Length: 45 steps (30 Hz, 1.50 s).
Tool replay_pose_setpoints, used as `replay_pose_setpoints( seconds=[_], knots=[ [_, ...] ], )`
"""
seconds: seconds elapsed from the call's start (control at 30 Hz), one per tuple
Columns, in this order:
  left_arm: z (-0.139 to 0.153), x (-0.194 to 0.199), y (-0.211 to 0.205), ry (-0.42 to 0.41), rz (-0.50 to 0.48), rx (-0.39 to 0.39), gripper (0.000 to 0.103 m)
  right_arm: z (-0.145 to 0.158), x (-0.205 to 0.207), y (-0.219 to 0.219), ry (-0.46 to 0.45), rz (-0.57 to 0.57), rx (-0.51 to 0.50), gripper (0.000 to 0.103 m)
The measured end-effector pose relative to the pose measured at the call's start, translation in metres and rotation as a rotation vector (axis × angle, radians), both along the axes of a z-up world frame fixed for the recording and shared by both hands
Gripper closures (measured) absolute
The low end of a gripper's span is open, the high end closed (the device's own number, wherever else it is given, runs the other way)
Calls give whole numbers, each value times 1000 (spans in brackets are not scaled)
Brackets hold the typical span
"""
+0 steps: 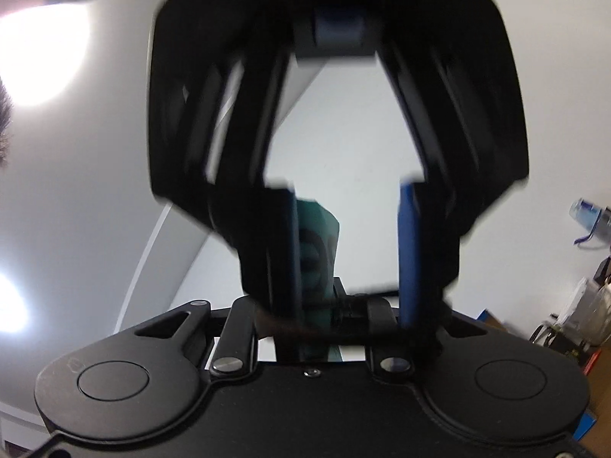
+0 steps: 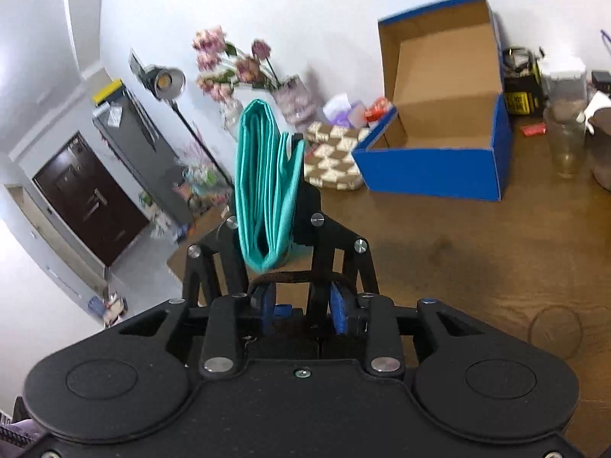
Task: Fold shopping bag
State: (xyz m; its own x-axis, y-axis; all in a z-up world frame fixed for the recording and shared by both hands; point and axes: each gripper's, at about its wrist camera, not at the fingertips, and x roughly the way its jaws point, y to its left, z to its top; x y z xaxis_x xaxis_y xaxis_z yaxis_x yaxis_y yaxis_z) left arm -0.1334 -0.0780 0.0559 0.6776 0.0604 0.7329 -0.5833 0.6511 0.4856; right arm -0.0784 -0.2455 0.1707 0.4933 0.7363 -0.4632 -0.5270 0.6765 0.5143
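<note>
Shopping bag [image 2: 263,183], teal and already folded into a narrow bundle of many layers, is held upright in the air above the wooden surface [image 2: 477,252], where the two tongs meet. It is judged light, soft and rather slippery, so the layers may fan apart if released. The left tongs [image 1: 320,324] are closed on it. The right tongs [image 2: 303,305] stand open, with the pads not pressing. A grip across all layers, near the folded end, is advised.
</note>
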Motion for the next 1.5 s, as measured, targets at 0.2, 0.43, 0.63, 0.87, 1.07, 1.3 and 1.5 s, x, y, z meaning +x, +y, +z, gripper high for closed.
replay_pose_setpoints(
  seconds=[0.2, 0.43, 0.63, 0.87, 1.07, 1.3, 1.5],
  knots=[
    [12, 17, 16, 132, -24, -92, 84, 3, -17, -15, -146, -35, 56, 69],
    [22, 13, 8, 211, -105, -73, 85, 13, -14, -17, -241, -117, 118, 67],
    [10, 9, 5, 133, -142, 54, 87, 27, -6, -12, -267, -131, 55, 65],
    [-31, -16, -10, -27, -193, 226, 88, 25, -2, -26, -189, -98, 64, 68],
    [-46, -18, -5, -86, -230, 360, 89, 20, 3, -38, -131, -70, 83, 69],
    [-57, -20, -8, -133, -292, 429, 90, 17, 12, -44, -122, 23, 67, 72],
    [-73, -35, -24, -178, -378, 565, 90, 38, 29, 8, -144, 299, -337, 89]
  ],
)
